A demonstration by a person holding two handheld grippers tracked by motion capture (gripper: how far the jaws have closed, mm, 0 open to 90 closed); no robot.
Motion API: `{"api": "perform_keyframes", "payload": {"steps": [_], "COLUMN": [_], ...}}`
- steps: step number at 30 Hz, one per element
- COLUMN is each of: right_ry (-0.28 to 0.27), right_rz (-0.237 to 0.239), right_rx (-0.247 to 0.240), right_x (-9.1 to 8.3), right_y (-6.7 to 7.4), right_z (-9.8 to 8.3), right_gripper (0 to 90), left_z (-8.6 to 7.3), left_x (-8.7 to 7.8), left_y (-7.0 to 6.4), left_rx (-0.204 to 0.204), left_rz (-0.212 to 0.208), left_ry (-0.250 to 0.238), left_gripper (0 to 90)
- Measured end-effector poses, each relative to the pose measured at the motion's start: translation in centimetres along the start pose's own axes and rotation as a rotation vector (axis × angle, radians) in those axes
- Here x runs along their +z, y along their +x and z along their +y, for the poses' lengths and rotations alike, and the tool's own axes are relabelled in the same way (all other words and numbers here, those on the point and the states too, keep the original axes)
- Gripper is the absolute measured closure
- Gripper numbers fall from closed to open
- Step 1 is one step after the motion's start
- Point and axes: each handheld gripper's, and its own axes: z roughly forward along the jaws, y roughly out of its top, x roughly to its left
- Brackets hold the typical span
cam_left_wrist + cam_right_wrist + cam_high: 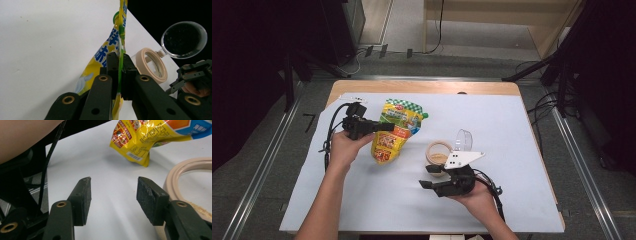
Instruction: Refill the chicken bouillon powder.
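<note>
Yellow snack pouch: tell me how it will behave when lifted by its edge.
Likely floppy: the yellow snack pouch is thin film, creased and bent where the left gripper pinches its edge. Probably light, since that edge pinch alone holds it. The glossy film may slip, so a firm grip seems wise.

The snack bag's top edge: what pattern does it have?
Green-and-white check on the snack bag, clearest in the high view.

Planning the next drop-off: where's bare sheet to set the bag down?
Free: the white sheet right of the jar and its near-left corner below the bag. Crowded: the middle, with bag, jar and right gripper close together.
</note>
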Motion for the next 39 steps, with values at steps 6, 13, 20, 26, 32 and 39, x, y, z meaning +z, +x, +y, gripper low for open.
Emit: {"api": "perform_keyframes", "payload": {"steps": [6,13,20,26,32,39], "right_ry": [0.007,-0.006,0.0,0.001,-0.002,0.014], "right_rz": [0.0,-0.017,-0.024,-0.027,-0.031,-0.06], "right_rx": [-0.006,0.001,-0.005,-0.007,-0.001,-0.018], "right_x": [-0.2,-0.8,-0.8,-1.0,-1.0,-0.9], "right_y": [0.1,0.1,0.1,-0.1,-0.2,-0.1], "right_z": [-0.1,-0.3,-0.3,-0.2,-0.3,-0.2], "right_gripper": [46.2,46.2,46.4,46.4,46.4,46.9], "left_z": [-0.8,-1.1,-1.5,-2.3,-3.5,-3.8], "left_x": [-1.0,-1.8,-2.4,-3.1,-4.0,-5.0], "left_y": [0.0,0.1,0.2,0.5,0.9,0.9], "left_rx": [0.0,-0.016,0.001,-0.011,-0.026,-0.018], "left_rz": [-0.011,-0.017,-0.034,-0.045,-0.051,-0.062], "left_ry": [0.002,0.006,0.018,0.014,-0.001,-0.031], "left_gripper": [87.2,85.4,85.9,84.6,83.7,80.1]}}
